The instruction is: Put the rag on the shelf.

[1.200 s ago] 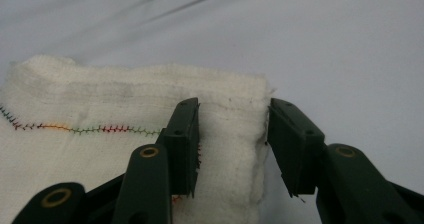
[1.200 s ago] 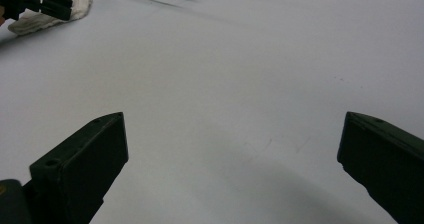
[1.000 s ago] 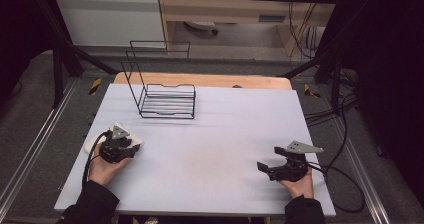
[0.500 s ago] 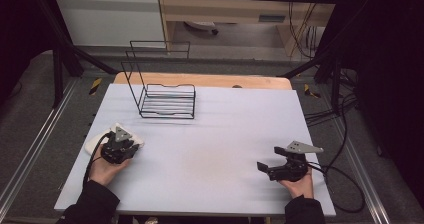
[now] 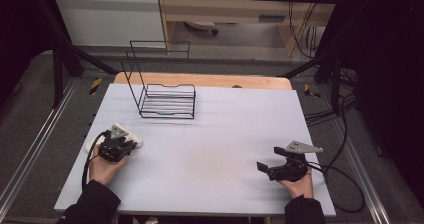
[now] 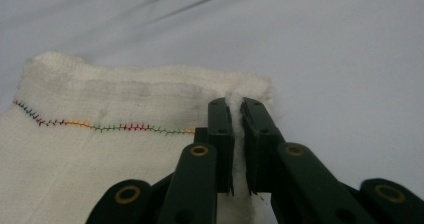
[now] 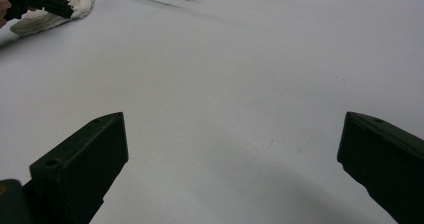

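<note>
Cloth: white stitched cloth [image 6: 100,149] lies flat at the counter's [image 5: 220,149] left edge.
Left hand-held gripper [image 6: 235,109]: jaws just closed, pinching a raised fold for lifting.
Right hand-held gripper [image 7: 232,159]: jaws wide, idle, well apart.

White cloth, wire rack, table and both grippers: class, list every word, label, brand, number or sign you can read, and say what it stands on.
None can be read.
The white cloth carries coloured stitching, no letters.
The wire rack, left gripper and right gripper bear no legible marks.
</note>
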The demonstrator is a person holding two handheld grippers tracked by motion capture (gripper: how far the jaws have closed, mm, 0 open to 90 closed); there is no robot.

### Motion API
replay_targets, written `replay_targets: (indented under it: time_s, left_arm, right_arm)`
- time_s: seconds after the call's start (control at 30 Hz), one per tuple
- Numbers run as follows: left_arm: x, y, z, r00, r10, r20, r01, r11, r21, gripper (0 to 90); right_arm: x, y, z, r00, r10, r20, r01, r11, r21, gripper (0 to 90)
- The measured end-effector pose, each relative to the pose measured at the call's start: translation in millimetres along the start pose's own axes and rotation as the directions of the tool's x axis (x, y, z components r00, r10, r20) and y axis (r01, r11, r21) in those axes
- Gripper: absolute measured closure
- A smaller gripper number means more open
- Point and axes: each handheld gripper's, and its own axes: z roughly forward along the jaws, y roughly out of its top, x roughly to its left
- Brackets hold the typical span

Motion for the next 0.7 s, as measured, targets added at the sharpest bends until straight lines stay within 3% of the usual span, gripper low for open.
replay_targets:
  time_s: [0.13,0.3,0.7]
  left_arm:
    - [-0.5,0.5,-2.7,1.0000,-0.007,0.002,0.007,0.9998,-0.017,83.8]
    - [-3.1,3.1,-7.6,0.9983,-0.028,0.051,0.030,0.9986,-0.044,84.1]
    - [-41.1,11.8,-7.5,0.9908,0.018,0.134,-0.009,0.9978,-0.066,84.0]
  right_arm:
    - [-0.2,0.1,-0.7,1.0000,-0.001,-0.001,0.001,1.000,-0.001,0.5]
    - [0.0,0.1,-0.3,1.0000,0.000,-0.001,0.000,1.000,0.000,0.5]
    - [-0.1,0.0,-0.4,1.0000,-0.002,-0.001,0.002,1.000,0.001,0.5]
